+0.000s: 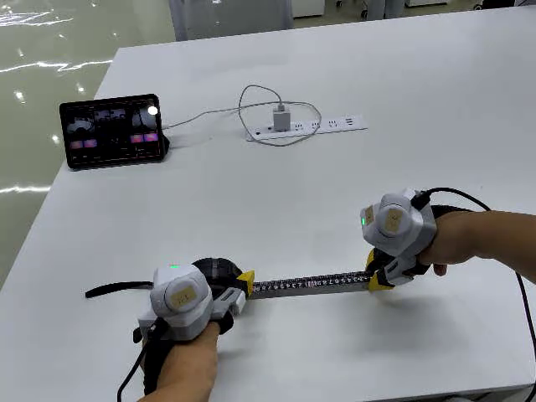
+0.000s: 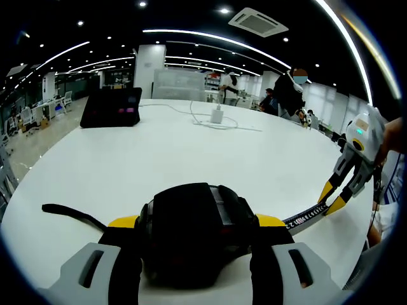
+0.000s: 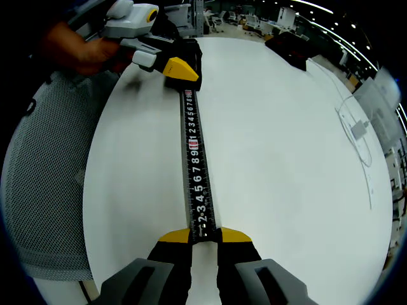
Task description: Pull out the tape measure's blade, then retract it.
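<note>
Near the front edge of the table, the tape measure's black case is clamped between the jaws of the left gripper and the tip of the drawn-out blade is pinched by the almost closed right gripper, a thin, springy strip judged best gripped flat at that end.

Bright, even light from ceiling strips glares on the white table; fisheye edges bend.

The head view looks down on the surface from above, the left gripper view skims low across it toward the tablet, and the right gripper view follows the blade, shared by all.
</note>
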Action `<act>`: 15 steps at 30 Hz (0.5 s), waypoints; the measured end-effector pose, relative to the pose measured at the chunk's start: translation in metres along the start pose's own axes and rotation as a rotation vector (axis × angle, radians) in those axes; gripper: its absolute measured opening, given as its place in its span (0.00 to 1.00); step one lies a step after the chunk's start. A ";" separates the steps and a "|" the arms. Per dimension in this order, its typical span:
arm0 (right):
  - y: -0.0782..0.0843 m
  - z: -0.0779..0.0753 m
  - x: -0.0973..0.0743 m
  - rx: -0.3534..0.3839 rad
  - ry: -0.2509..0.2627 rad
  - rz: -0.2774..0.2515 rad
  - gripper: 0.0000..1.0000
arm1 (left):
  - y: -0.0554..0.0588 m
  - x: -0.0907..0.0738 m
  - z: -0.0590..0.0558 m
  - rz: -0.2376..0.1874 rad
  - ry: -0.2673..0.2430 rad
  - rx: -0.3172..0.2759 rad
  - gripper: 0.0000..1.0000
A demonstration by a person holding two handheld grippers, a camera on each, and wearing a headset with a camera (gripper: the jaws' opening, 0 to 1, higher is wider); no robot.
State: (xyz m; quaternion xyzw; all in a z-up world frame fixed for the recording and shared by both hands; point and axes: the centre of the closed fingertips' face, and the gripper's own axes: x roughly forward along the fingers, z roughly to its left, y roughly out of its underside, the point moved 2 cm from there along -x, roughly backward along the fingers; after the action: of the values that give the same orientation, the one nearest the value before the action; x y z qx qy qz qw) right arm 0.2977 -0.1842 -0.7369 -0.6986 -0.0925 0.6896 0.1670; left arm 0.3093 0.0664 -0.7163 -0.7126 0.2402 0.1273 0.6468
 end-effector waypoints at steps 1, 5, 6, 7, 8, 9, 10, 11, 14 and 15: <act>0.000 0.000 0.000 0.001 0.000 0.000 0.11 | 0.000 0.000 0.001 -0.001 0.003 -0.008 0.66; -0.001 0.000 0.000 0.000 -0.001 -0.002 0.11 | -0.001 0.001 0.001 0.002 0.013 -0.016 0.65; -0.001 -0.001 0.000 0.001 -0.002 -0.003 0.11 | -0.001 0.001 0.001 0.002 0.016 -0.017 0.65; -0.001 -0.001 0.000 0.002 -0.003 -0.003 0.11 | -0.001 0.001 0.000 0.002 0.018 -0.016 0.65; -0.001 0.000 0.000 0.002 -0.004 -0.004 0.11 | 0.000 0.001 0.000 0.004 0.021 -0.017 0.65; -0.002 0.000 0.000 0.003 -0.004 -0.006 0.11 | -0.001 0.001 0.000 0.004 0.024 -0.016 0.65; -0.002 0.000 0.000 0.003 -0.005 -0.007 0.11 | 0.000 0.001 0.000 0.005 0.026 -0.016 0.65; -0.002 0.000 0.001 0.005 -0.005 -0.008 0.11 | -0.001 0.001 0.001 0.005 0.029 -0.014 0.65; -0.003 0.000 0.001 0.001 -0.004 -0.007 0.11 | -0.001 0.002 0.000 0.006 0.033 -0.013 0.65; -0.004 0.000 0.001 -0.003 -0.004 -0.007 0.11 | -0.001 0.002 0.000 0.006 0.034 -0.015 0.65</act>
State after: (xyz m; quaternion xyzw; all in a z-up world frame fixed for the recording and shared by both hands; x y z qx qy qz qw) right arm 0.2981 -0.1804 -0.7366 -0.6972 -0.0961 0.6901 0.1684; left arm 0.3113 0.0666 -0.7164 -0.7187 0.2521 0.1188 0.6371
